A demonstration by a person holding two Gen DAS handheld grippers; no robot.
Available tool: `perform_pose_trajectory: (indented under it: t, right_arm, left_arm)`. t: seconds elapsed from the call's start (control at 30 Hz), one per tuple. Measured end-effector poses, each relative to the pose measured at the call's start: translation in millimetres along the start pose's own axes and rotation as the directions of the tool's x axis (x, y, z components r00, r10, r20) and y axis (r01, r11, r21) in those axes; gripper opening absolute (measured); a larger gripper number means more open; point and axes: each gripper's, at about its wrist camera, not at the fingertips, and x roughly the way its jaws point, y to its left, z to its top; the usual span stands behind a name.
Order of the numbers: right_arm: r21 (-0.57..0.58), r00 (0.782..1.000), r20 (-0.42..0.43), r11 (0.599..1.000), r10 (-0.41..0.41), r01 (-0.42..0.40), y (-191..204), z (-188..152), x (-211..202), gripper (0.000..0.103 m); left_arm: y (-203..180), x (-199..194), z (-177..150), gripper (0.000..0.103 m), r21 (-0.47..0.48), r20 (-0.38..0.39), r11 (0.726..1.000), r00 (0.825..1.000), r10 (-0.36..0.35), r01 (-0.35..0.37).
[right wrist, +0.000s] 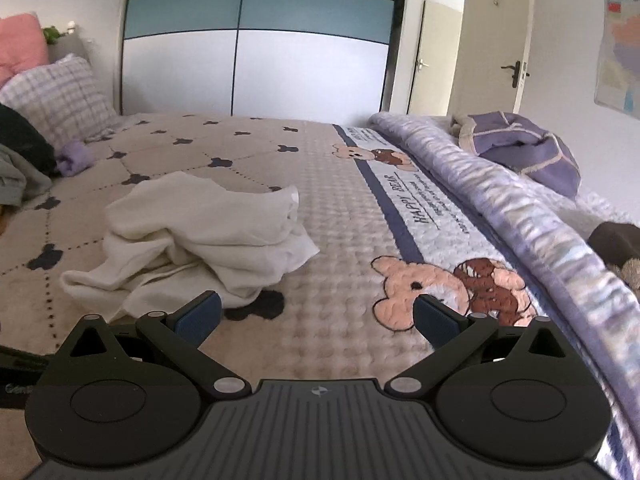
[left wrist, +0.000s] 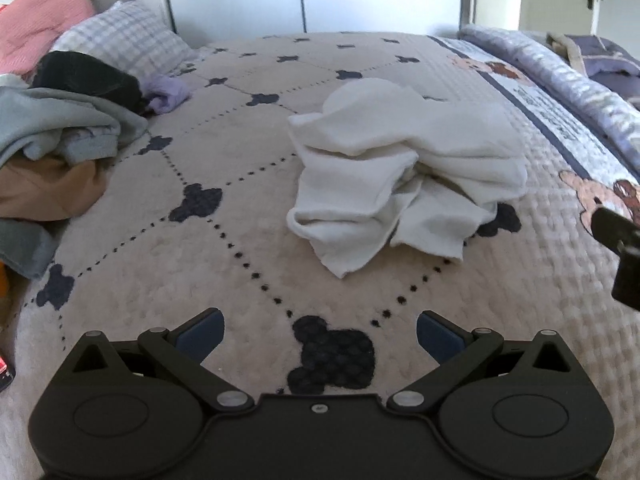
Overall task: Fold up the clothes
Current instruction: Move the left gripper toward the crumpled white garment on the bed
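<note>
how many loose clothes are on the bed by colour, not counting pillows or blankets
white: 1, the crumpled garment mid-bed
black: 1
grey: 1
tan: 1
purple: 1, small bundle
total: 5 that show; the left pile may hide more

Left gripper gapes empty over the bedspread; crumpled white garment lies ahead.

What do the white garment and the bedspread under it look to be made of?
White garment: looks like soft matte knit, perhaps cotton; it slumps in thick rounded folds with no shine. Exact fibre can't be told.

Bedspread: quilted fabric, matte and slightly fuzzy; puffy stitched bumps cover it, with dark dotted lines and clover shapes that look stitched or printed.
</note>
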Motion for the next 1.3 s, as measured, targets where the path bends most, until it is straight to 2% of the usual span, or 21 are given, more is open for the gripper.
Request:
perform_pose_trajectory:
  t: [0.17, 0.33, 0.5, 0.7, 0.9, 1.1, 1.3]
  right_arm:
    - [0.012, 0.999, -0.015, 0.999, 0.047, -0.047, -2, 3, 12, 0.103]
    - [0.009, 0.998, -0.021, 0.998, 0.066, -0.065, 2, 3, 29, 0.103]
    - [0.049, 0.987, -0.086, 0.99, 0.137, -0.133, -1, -2, 53, 0.103]
    - [0.093, 0.978, -0.135, 0.985, 0.157, -0.145, -9, -7, 77, 0.103]
    - [0.121, 0.974, -0.134, 0.979, 0.181, -0.165, -9, -4, 89, 0.103]
    - [0.102, 0.964, -0.158, 0.974, 0.215, -0.201, 3, -5, 100, 0.103]
    - [0.1, 0.957, -0.171, 0.97, 0.236, -0.221, 11, -5, 103, 0.103]
  left_arm:
    - [3, 9, 10, 0.103, -0.04, -0.023, 0.999, 1.0, -0.014, 0.013]
    - [2, 11, 19, 0.103, -0.028, 0.012, 1.0, 1.0, -0.013, 0.013]
    - [1, 21, 23, 0.103, -0.022, 0.009, 1.0, 1.0, -0.022, 0.022]
    - [3, 37, 27, 0.103, -0.016, -0.008, 1.0, 1.0, -0.024, 0.024]
    - [12, 45, 27, 0.103, -0.01, -0.005, 1.0, 1.0, 0.016, -0.016]
    - [30, 50, 31, 0.103, -0.072, -0.035, 0.997, 0.999, -0.009, 0.007]
    - [45, 59, 32, 0.103, -0.132, -0.069, 0.991, 0.998, -0.006, -0.003]
